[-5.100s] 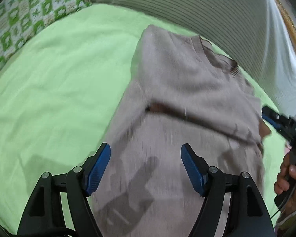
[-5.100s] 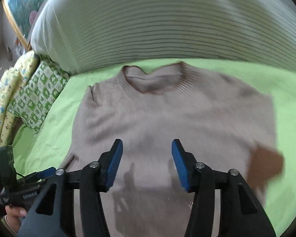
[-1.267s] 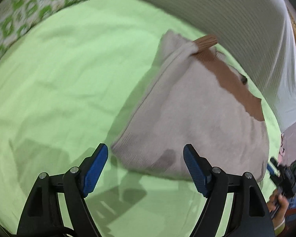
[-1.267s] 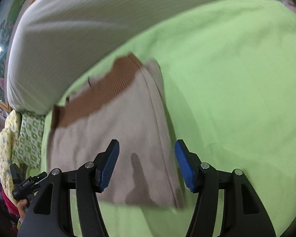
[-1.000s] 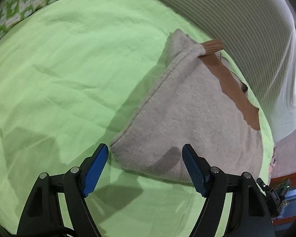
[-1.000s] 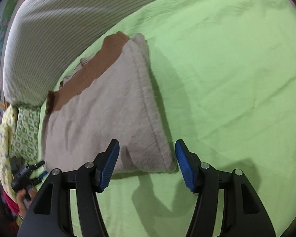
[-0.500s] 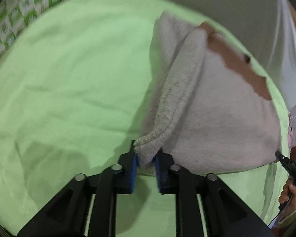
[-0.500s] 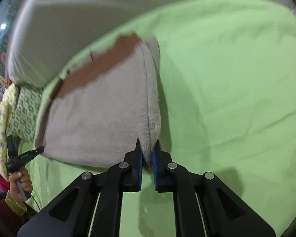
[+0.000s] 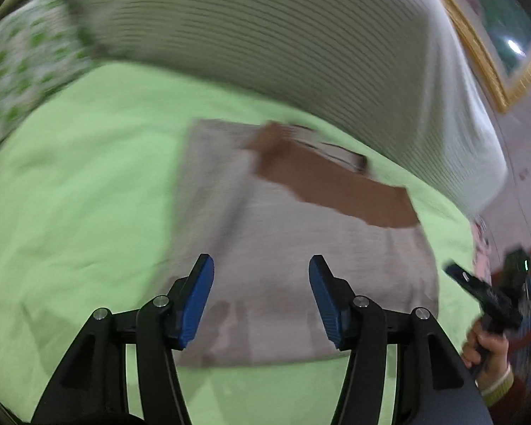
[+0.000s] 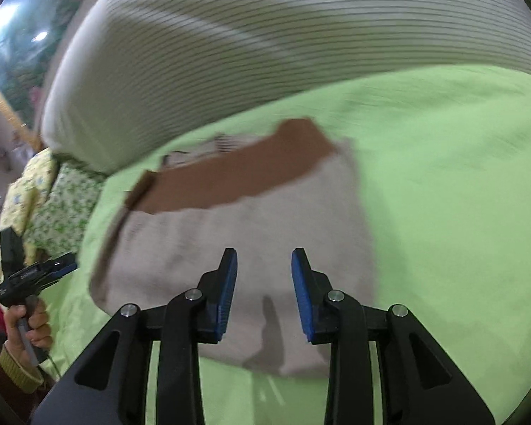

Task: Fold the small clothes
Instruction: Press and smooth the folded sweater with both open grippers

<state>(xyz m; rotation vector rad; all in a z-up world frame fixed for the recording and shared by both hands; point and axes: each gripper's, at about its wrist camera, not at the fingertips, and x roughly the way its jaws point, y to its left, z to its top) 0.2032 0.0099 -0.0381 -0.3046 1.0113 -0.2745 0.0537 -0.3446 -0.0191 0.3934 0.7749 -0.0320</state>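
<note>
A beige knitted sweater (image 9: 301,248) with a brown band (image 9: 336,180) lies folded into a flat rectangle on the green bed sheet (image 9: 70,194). My left gripper (image 9: 261,295) hovers above the fold's near left part, its jaws opening with nothing between them. In the right wrist view the same sweater (image 10: 247,248) lies under my right gripper (image 10: 264,292), whose jaws are also opening, with no cloth between the blue pads. Each view shows the other gripper at the edge, held in a hand (image 9: 488,350). Both views are blurred by motion.
A large striped white pillow (image 9: 301,35) lies along the far side of the bed. A green-patterned cushion (image 10: 60,205) sits at the left end. A gold-framed picture (image 9: 495,53) hangs on the wall behind. Bare green sheet (image 10: 460,194) spreads to the right of the sweater.
Half a second ago both grippers were shut on the sweater's near corners. Now both have let go and risen, and the sweater lies flat.
</note>
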